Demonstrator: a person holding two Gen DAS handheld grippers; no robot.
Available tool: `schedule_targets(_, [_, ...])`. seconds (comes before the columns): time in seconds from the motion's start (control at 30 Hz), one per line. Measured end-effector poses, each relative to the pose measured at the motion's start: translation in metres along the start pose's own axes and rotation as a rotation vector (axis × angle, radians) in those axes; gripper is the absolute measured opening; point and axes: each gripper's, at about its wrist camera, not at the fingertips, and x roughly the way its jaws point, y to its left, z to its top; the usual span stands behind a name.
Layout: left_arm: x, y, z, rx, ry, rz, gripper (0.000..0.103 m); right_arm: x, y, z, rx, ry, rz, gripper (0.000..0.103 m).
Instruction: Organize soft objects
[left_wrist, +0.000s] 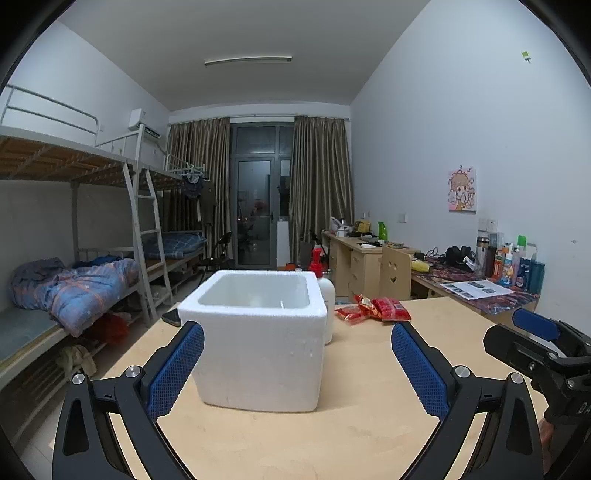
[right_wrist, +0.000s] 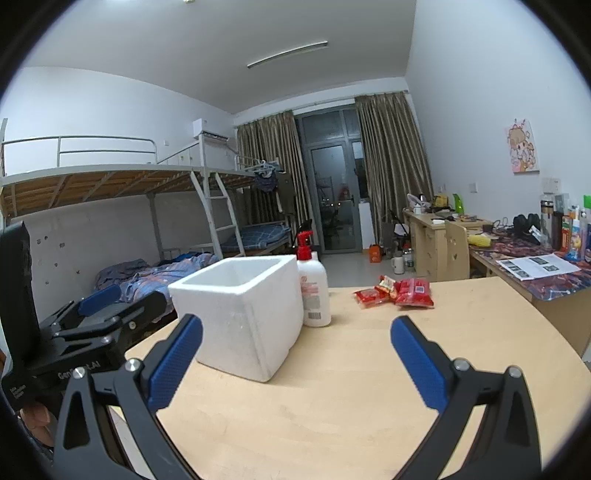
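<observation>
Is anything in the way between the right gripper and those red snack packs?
Nothing visible. The right gripper is open, and only bare table lies between it and the red snack packs. The white foam box and lotion bottle stand off to the left.

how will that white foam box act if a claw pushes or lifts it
The white foam box looks like thick-walled polystyrene, so probably very light and stiff. On the smooth wooden table it would likely slide rather than tip, given its squat shape. Its grainy walls may dent under a hard squeeze.

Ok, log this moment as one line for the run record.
stage: before first pick | left gripper: open, empty | right gripper: open, empty | red snack packets: on table, beyond foam box | foam box contents: not visible
</observation>
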Motion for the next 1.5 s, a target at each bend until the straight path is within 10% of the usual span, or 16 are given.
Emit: schedule_targets(1.5, [-0.01,0.005,-0.042,0.01,0.044,0.051,0.102,-0.015,0.02,-0.025,-0.057,-0.03,-0.06,0.103])
